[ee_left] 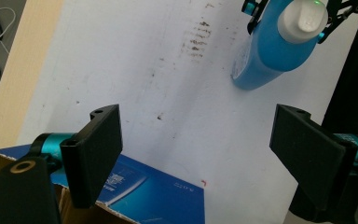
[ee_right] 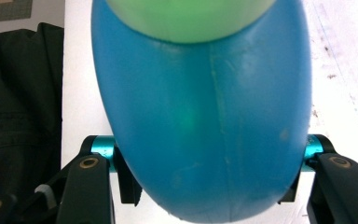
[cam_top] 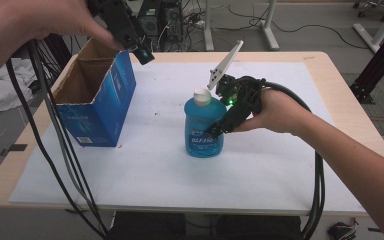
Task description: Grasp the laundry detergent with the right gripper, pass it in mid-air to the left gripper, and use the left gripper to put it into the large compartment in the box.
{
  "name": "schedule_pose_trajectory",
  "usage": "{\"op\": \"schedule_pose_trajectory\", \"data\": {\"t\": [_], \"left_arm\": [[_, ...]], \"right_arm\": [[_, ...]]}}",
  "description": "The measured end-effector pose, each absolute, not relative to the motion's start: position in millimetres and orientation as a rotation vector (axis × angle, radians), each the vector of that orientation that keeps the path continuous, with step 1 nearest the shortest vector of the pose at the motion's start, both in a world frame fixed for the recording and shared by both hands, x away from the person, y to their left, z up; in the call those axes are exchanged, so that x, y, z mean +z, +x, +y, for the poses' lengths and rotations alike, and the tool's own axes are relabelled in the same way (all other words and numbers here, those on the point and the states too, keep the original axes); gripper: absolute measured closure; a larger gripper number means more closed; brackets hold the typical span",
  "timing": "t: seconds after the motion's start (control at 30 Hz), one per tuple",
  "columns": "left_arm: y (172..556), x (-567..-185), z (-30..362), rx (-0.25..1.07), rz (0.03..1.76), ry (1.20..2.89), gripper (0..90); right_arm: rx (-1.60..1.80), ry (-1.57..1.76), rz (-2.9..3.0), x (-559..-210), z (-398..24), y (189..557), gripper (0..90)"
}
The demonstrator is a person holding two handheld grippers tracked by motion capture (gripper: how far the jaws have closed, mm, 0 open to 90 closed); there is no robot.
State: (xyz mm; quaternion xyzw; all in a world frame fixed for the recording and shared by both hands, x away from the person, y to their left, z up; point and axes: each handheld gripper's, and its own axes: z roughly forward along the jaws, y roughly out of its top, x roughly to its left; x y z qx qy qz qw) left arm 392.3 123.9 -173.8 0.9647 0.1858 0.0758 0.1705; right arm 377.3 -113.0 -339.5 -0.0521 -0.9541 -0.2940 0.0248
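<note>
From the high view I saw my right gripper (cam_top: 215,131) coming in from three o'clock against the blue bottle (cam_top: 203,131), which stood upright near the middle of the white sheet (cam_top: 260,170) that covered the table (cam_top: 347,107). Its white cap (cam_top: 201,96) pointed up, just beside the grey plate on top of that gripper. In the right gripper view the bottle's blue body (ee_right: 205,121) sat squarely between the two black jaws, one at nine o'clock and one at three o'clock, and both pads looked pressed to its sides, so I read the tongs as clenched on the bottle. The bottle's base rested on the sheet.

My left gripper (cam_top: 142,54) hung at about eleven o'clock from the bottle, well apart from it, above the far right corner of the open blue cardboard box (cam_top: 97,107). In the left gripper view its jaws stood wide and released, with nothing between them but bare sheet. The bottle (ee_left: 270,51) lay toward one o'clock in that view, with its cap (ee_left: 304,19) nearest the camera and the right gripper's jaws on either side of it. The box's rim (ee_left: 135,196) lay at seven o'clock, under the left jaw.
</note>
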Motion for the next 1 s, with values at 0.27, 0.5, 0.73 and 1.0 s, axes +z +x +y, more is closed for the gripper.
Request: {"op": "schedule_pose_trajectory", "data": {"t": [0.27, 0.5, 0.73, 1.0], "left_arm": [[391.9, -174.2, 123.9, 0.215, 0.526, 2.74, 17.2], [391.7, -175.9, 123.0, 0.211, 0.529, 2.741, 17.2], [391.8, -176.2, 123.0, 0.209, 0.529, 2.744, 17.1], [391.7, -176.2, 122.9, 0.208, 0.523, 2.748, 17.2]], "right_arm": [[-0.936, -0.147, -2.949, -340.6, -115.1, 376.4, 42.1], [-0.975, -0.141, -2.924, -341.3, -117.9, 376.4, 44.7], [-1.002, -0.117, -2.93, -342.8, -119.1, 374.7, 45.3], [-1.011, -0.111, -2.927, -343.4, -120.6, 375.1, 46.2]]}}
